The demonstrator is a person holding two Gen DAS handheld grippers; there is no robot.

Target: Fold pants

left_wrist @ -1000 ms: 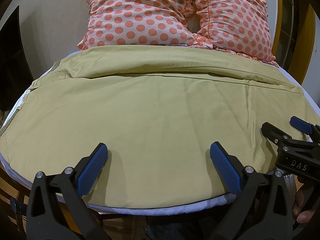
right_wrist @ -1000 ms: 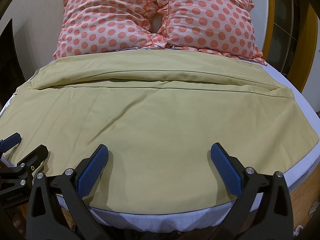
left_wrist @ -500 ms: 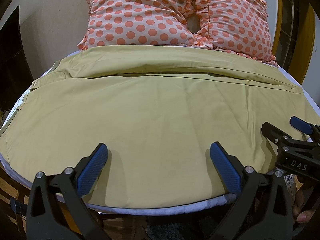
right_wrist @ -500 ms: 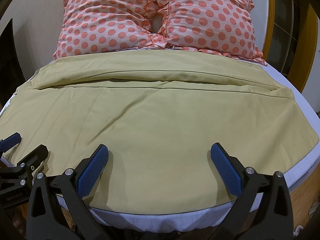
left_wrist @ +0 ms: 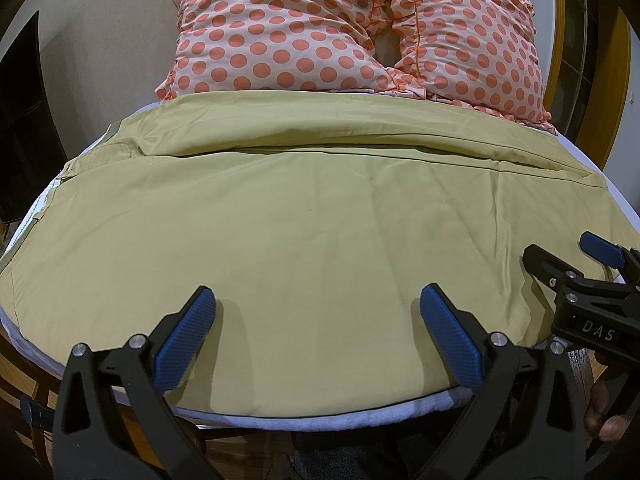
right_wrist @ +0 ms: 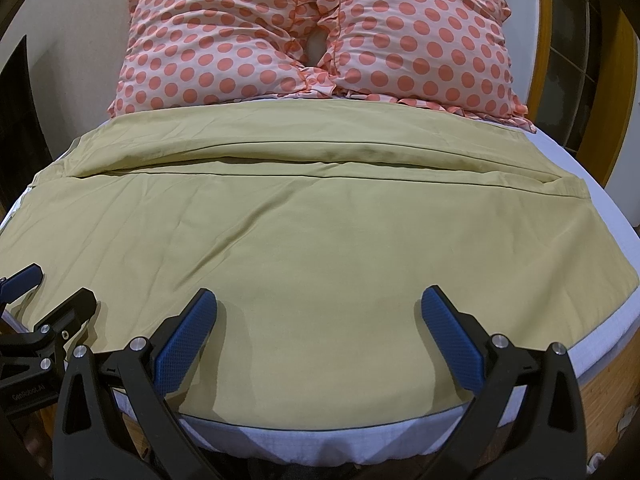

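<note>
Tan pants lie spread flat across the bed, legs running left to right, with a long seam line across the far part; they also show in the right wrist view. My left gripper is open and empty, hovering over the near edge of the pants. My right gripper is open and empty over the same near edge, further right. The right gripper also shows at the right edge of the left wrist view. The left gripper shows at the left edge of the right wrist view.
Two pink pillows with orange dots lean at the head of the bed. A white sheet shows under the pants at the near edge. A wooden frame and dark furniture flank the bed.
</note>
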